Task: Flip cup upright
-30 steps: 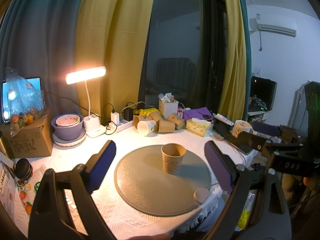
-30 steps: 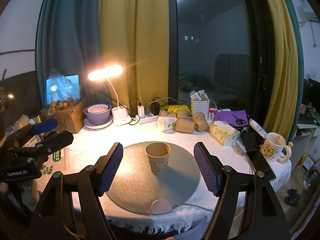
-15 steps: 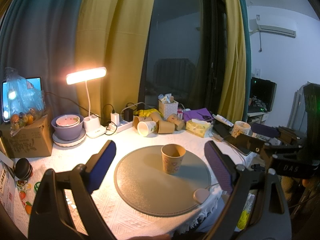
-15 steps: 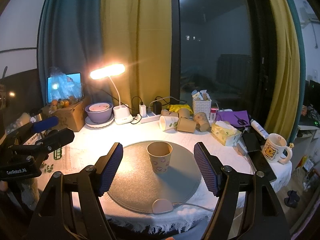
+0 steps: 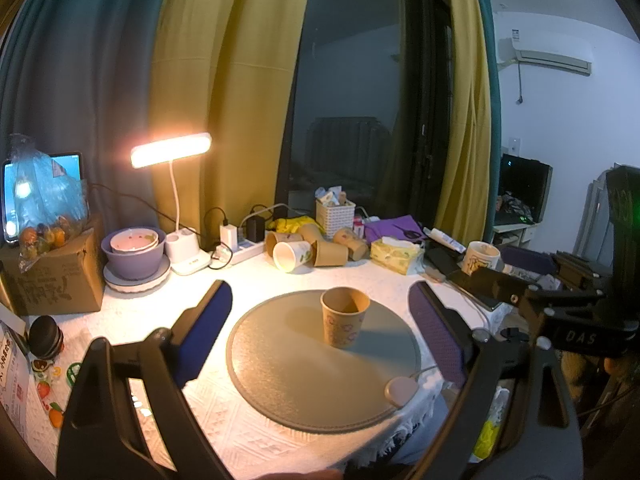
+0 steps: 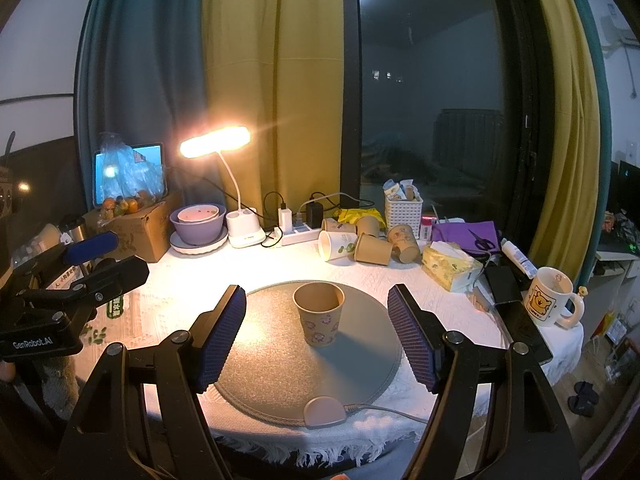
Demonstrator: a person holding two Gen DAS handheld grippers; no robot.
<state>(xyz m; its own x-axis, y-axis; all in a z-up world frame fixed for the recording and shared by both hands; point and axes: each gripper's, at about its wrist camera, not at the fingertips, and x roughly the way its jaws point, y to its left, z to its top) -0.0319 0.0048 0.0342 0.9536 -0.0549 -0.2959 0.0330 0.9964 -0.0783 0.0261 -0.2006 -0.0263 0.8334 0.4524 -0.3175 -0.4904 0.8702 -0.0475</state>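
A brown paper cup with purple prints stands upright, mouth up, on a round grey mat; it also shows in the right wrist view on the mat. My left gripper is open and empty, held back from the cup, which shows between its blue pads. My right gripper is open and empty too, also short of the cup. Each gripper shows at the edge of the other's view: the right one, the left one.
Several paper cups lie on their sides at the back. A lit desk lamp, stacked purple bowls, a cardboard box, a tissue pack, a mug and a white basket ring the white-clothed table.
Both grippers have drawn back and risen very slightly; the cup stands still on the mat.
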